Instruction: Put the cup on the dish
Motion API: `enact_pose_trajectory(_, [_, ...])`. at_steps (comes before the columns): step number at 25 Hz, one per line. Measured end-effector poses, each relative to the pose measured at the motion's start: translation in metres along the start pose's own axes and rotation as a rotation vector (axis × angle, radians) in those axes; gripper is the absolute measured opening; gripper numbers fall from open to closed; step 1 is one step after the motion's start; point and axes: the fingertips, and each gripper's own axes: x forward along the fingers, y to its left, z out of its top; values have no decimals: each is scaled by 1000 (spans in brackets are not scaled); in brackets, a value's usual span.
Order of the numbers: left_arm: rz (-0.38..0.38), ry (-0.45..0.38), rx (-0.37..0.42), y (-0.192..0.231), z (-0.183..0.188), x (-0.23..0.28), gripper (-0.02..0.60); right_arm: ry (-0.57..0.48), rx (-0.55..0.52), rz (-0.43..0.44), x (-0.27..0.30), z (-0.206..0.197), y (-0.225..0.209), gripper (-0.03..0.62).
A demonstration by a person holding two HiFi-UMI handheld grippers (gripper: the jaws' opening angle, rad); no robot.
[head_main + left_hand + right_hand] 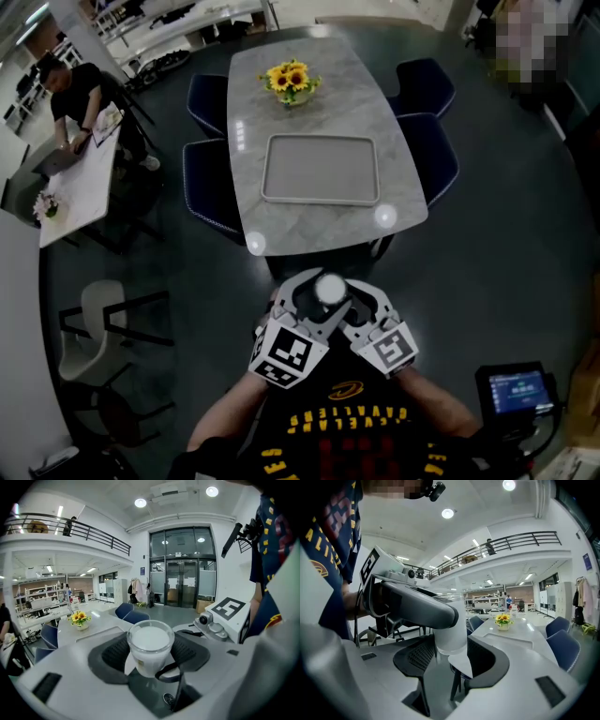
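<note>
Yellow lettering on the person's dark shirt (349, 433) was too distorted to read. The cup (150, 641), clear with a milky white inside, sat clamped by both left gripper (151, 660) and right gripper (449, 652).

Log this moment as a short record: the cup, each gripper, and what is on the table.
Cup: pale, upright, held in the air in front of the person, short of the table
Left gripper: jaws closed on the cup
Right gripper: jaws flank the same cup; grip unclear
Tray: grey, mid-table, nothing on it
Sunflowers: at the table's far end
Dish: none clearly visible
Stage: cup not yet set down
</note>
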Motion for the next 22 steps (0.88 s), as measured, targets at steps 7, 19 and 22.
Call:
enact_pose_trajectory(7, [37,3,-4,18,25,48,268,-6,-3,41,5,7,-56,221])
enact_pose_trajectory(19, [95,19,-29,34,36,93,268,-8,10,97,11,3,-103,221])
enact_pose_trajectory(22, [104,20,-32,39,38,90,268,-8,14,102,14,5,-102,221])
